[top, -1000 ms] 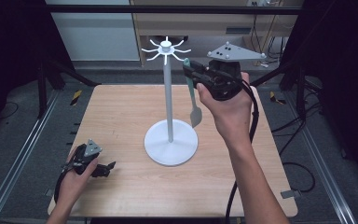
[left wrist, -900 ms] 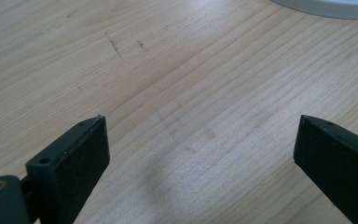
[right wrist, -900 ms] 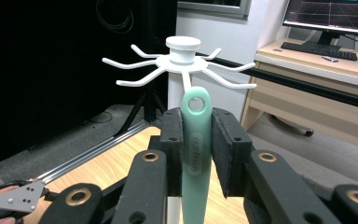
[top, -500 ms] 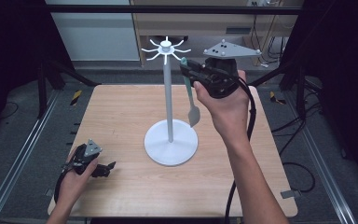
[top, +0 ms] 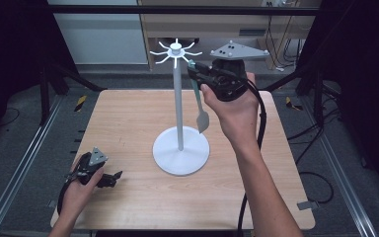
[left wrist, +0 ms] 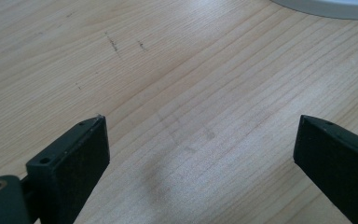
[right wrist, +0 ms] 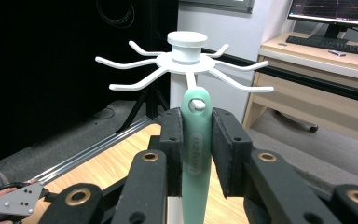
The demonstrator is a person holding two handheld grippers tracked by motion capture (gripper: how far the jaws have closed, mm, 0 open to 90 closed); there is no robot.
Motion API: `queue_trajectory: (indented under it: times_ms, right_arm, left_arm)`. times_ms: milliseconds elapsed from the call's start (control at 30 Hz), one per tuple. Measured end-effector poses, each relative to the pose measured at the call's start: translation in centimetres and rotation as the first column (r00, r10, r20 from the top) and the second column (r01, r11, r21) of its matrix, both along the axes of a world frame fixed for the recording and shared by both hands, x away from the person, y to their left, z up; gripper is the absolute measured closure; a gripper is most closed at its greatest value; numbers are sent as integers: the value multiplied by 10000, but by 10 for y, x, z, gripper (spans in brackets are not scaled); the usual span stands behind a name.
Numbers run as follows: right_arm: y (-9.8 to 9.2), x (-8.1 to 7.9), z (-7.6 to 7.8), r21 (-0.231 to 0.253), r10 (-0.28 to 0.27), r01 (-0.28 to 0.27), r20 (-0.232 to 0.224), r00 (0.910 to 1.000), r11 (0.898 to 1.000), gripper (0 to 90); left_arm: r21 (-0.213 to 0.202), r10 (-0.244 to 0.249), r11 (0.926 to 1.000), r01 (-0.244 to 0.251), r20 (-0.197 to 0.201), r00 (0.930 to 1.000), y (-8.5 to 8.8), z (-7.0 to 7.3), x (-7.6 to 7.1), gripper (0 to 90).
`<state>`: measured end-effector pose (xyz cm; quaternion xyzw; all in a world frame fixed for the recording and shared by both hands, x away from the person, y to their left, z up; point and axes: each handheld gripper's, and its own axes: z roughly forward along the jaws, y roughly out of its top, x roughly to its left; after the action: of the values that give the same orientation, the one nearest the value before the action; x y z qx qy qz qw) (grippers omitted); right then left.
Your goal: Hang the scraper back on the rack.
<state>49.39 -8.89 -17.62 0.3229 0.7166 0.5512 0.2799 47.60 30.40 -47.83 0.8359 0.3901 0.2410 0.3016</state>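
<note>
Where the table's (top: 128, 113) near edge runs along the bottom of the high view, the left gripper (top: 109, 178) lies low at lower left, just inside that edge, its jaws spread wide over bare wood with nothing between them. In the left gripper view the rack's base rim (left wrist: 326, 7) cuts the upper right corner, with open wood before it. The rack (top: 178, 98) stands at frame centre, its round base well clear of every table edge, with free board to the left and right. At upper centre the right gripper (top: 193, 70) is clenched on a green spatula (top: 198, 96) by its handle, blade hanging beside the pole. In the right gripper view the handle's hole (right wrist: 196, 103) sits over a hook tip under the rack's crown (right wrist: 186, 58).
</note>
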Motion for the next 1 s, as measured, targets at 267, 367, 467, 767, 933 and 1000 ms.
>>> queue_trajectory:
  times_ms: [267,367,467,767,933,1000]
  right_arm:
    - [3,1,-1,8,31,-31,0,10000,10000,751]
    - [1,1,-1,31,54,-54,-12,10000,10000,750]
    - [0,1,-1,80,91,-91,-70,9999,9999,749]
    - [1,2,-2,100,122,-121,-87,9999,9999,747]
    - [1,2,-2,86,107,-106,-96,9999,9999,746]
    - [2,2,-2,95,93,-92,-97,9999,9999,746]
  left_arm:
    - [25,-20,10000,20,-18,10000,0,0,0,32]
    - [39,-22,10000,22,-29,10000,0,0,0,32]
    - [41,-27,10000,27,-30,10000,0,0,0,32]
    - [78,-21,10000,22,-80,10000,0,0,0,32]
    - [74,-21,10000,22,-82,10000,0,0,0,32]
    - [64,-22,10000,23,-70,10000,0,-1,0,32]
